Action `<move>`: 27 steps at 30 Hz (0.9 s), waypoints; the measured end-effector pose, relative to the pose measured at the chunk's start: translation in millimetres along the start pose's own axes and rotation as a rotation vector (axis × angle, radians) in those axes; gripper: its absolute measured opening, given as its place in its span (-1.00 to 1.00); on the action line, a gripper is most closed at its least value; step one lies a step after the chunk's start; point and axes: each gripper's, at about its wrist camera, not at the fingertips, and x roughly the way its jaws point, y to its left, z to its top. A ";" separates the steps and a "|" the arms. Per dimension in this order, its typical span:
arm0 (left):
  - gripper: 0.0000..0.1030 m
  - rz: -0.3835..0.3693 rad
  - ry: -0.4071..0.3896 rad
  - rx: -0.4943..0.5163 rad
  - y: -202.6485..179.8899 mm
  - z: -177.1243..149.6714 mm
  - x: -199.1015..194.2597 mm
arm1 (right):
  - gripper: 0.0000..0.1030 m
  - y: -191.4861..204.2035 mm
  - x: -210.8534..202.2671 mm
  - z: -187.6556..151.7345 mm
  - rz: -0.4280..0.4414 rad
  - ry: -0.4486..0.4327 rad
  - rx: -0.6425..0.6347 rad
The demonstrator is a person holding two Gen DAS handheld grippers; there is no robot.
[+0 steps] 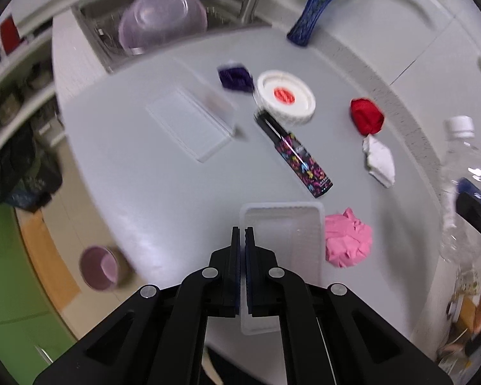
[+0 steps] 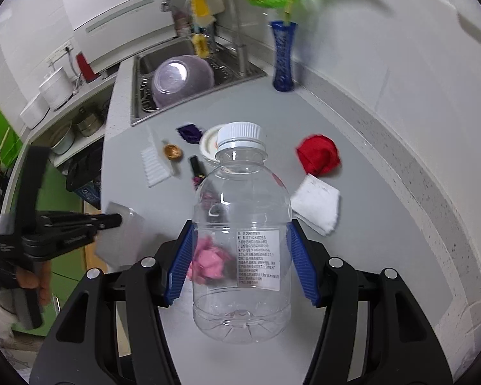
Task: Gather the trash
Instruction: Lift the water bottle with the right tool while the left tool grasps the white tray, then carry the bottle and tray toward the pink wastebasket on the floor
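Grey worktop (image 1: 150,192) w/ sink at far left corner. Right tongs (image 2: 240,256) grip clear bottle (image 2: 240,224) above worktop's near edge. Left tongs (image 1: 243,243) closed on rim of clear plastic tray (image 1: 288,224) at near edge. Pink paper wad (image 1: 346,240) just beside tray; red wad (image 1: 367,118) toward back edge.

Blue vase (image 2: 283,61), overturned purple bowl (image 2: 181,78) in sink (image 2: 138,96)
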 end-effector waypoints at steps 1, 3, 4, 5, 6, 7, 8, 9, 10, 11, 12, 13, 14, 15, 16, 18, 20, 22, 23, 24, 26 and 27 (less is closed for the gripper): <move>-0.96 0.002 -0.018 0.010 4.8 -1.1 -10.9 | 0.12 8.2 -0.5 2.2 0.003 -0.006 -0.010; -0.96 0.012 -0.059 0.033 21.3 -7.8 -42.7 | 0.12 32.3 -1.2 7.5 0.019 -0.020 -0.037; -0.96 0.021 -0.074 0.040 29.5 -10.4 -53.4 | 0.12 41.7 -1.7 8.9 0.025 -0.025 -0.049; -0.96 0.035 -0.095 0.042 41.6 -13.8 -69.6 | 0.12 59.8 -1.3 12.1 0.039 -0.030 -0.074; -0.96 0.044 -0.112 0.035 55.5 -17.8 -85.3 | 0.12 75.0 -0.8 15.3 0.055 -0.035 -0.095; -0.96 0.057 -0.129 0.026 70.2 -23.1 -100.8 | 0.12 89.6 -0.4 18.2 0.071 -0.039 -0.113; -0.96 0.072 -0.142 0.019 83.1 -29.1 -113.3 | 0.12 109.6 0.2 21.7 0.092 -0.043 -0.137; -0.96 0.087 -0.156 0.003 100.9 -36.0 -128.6 | 0.12 124.8 -0.4 23.1 0.107 -0.047 -0.155; -0.96 0.094 -0.162 -0.008 109.6 -39.6 -134.7 | 0.12 143.5 -0.5 25.4 0.125 -0.052 -0.176; -0.96 0.114 -0.177 -0.034 131.1 -48.6 -149.9 | 0.12 168.9 -0.4 28.5 0.152 -0.058 -0.202; -0.96 0.128 -0.184 -0.046 140.4 -53.0 -155.3 | 0.12 185.0 -0.4 30.2 0.169 -0.062 -0.216; -0.96 0.145 -0.193 -0.065 156.2 -60.3 -164.3 | 0.12 205.4 0.2 31.7 0.192 -0.066 -0.232; -0.96 0.159 -0.200 -0.094 176.1 -69.2 -174.6 | 0.12 231.6 1.6 33.3 0.218 -0.069 -0.256; -0.96 0.172 -0.208 -0.116 194.3 -78.6 -184.0 | 0.12 247.2 2.9 33.4 0.231 -0.069 -0.273; -0.96 0.187 -0.215 -0.134 208.8 -85.3 -190.6 | 0.12 267.3 3.9 34.0 0.249 -0.071 -0.295; -0.96 0.211 -0.225 -0.168 230.1 -94.6 -197.7 | 0.12 304.7 6.3 33.8 0.282 -0.071 -0.338; -0.96 0.231 -0.236 -0.222 256.8 -106.8 -207.1 | 0.12 339.0 11.4 34.6 0.316 -0.057 -0.378; -0.96 0.260 -0.246 -0.269 279.7 -117.2 -213.9 | 0.12 361.0 16.4 34.5 0.336 -0.050 -0.411; -0.96 0.268 -0.248 -0.287 286.8 -121.4 -216.1 | 0.12 374.1 20.8 35.5 0.351 -0.045 -0.429; -0.96 0.275 -0.251 -0.315 296.9 -125.9 -216.4 | 0.12 381.9 23.0 36.8 0.361 -0.043 -0.441; -0.96 0.287 -0.253 -0.361 313.7 -133.7 -215.3 | 0.12 402.9 33.3 36.6 0.381 -0.031 -0.471; -0.96 0.282 -0.252 -0.384 322.3 -136.2 -211.6 | 0.12 410.8 38.2 35.7 0.387 -0.023 -0.480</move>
